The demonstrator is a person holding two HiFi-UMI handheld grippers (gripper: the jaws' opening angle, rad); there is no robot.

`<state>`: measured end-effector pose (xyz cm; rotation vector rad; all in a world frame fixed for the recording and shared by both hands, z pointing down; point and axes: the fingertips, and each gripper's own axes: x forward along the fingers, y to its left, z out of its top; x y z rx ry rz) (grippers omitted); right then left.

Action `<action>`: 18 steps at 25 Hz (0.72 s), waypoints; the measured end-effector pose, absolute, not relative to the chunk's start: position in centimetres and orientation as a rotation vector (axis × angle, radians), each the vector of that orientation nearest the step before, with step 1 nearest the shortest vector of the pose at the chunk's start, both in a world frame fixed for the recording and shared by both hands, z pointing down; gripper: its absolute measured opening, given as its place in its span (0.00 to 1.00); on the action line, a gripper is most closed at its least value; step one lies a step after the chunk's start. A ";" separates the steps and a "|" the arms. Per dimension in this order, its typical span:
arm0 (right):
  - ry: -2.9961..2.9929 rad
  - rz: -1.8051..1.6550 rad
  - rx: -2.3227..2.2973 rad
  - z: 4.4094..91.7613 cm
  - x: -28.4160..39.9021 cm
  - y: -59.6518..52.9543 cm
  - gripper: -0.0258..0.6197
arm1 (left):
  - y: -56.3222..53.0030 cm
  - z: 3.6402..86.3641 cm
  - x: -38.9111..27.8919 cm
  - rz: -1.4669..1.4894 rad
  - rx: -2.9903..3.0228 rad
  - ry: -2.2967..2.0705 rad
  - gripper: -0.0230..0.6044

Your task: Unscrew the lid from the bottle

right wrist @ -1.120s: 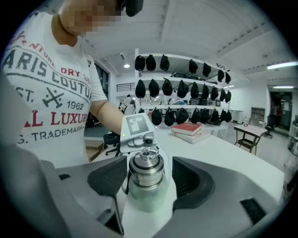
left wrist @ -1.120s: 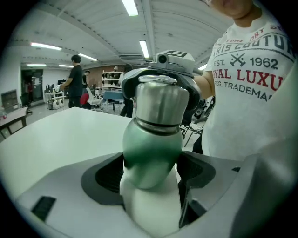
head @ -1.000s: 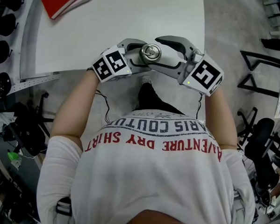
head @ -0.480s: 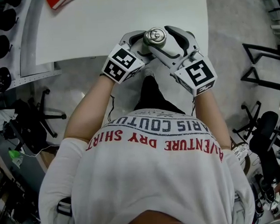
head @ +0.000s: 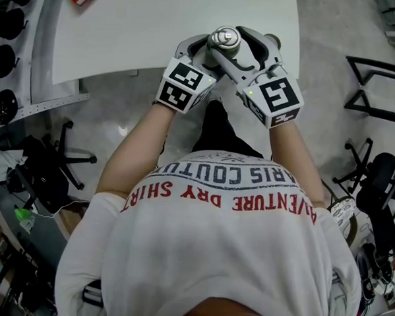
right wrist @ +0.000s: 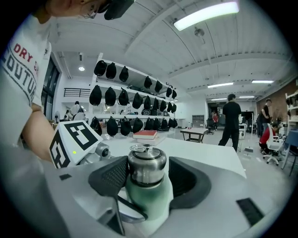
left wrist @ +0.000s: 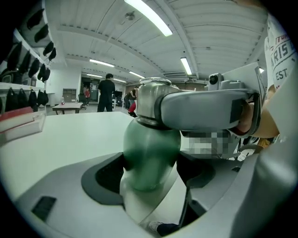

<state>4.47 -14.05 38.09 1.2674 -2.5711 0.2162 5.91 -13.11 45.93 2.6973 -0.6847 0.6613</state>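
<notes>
A green bottle [left wrist: 150, 153] with a steel lid [right wrist: 146, 164] is held upright over the near edge of the white table [head: 144, 31]. My left gripper [left wrist: 151, 172] is shut on the bottle's green body, with both pads pressed against it. My right gripper [right wrist: 148, 177] sits higher, its jaws on either side of the lid and closing on it; the left pad is at the lid and a thin gap shows at the right pad. In the head view the lid [head: 224, 38] shows between both grippers, the left gripper [head: 212, 54] under the right gripper [head: 236, 45].
A red book [right wrist: 147, 135] lies at the table's far side. A wall rack of black bags [right wrist: 125, 100] stands behind it. People stand in the room beyond [right wrist: 231, 118]. Office chairs [head: 52, 161] are on the floor at the person's left and right.
Both grippers and the bottle have moved forward and a little right, from the table's edge to over it. The right gripper stays around the lid.
</notes>
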 end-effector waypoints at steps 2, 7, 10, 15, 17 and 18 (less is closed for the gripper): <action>-2.563 0.204 1.270 38.1 4.4 -14.0 0.44 | -13.1 45.9 6.0 0.661 2.695 -0.692 0.62; -2.560 0.187 1.248 38.2 4.3 -14.1 0.44 | -13.1 45.9 5.8 0.658 2.698 -0.687 0.62; -2.570 0.173 1.201 38.2 4.1 -14.1 0.44 | -13.1 46.0 5.8 0.666 2.705 -0.664 0.62; -2.607 0.169 1.096 38.3 3.8 -14.1 0.44 | -13.2 46.0 5.7 0.678 2.737 -0.593 0.62; -2.627 0.168 1.038 38.3 3.7 -14.1 0.44 | -13.2 46.0 5.7 0.697 2.750 -0.545 0.62; -2.637 0.168 1.006 38.3 3.7 -14.0 0.44 | -13.1 46.1 5.7 0.709 2.755 -0.517 0.62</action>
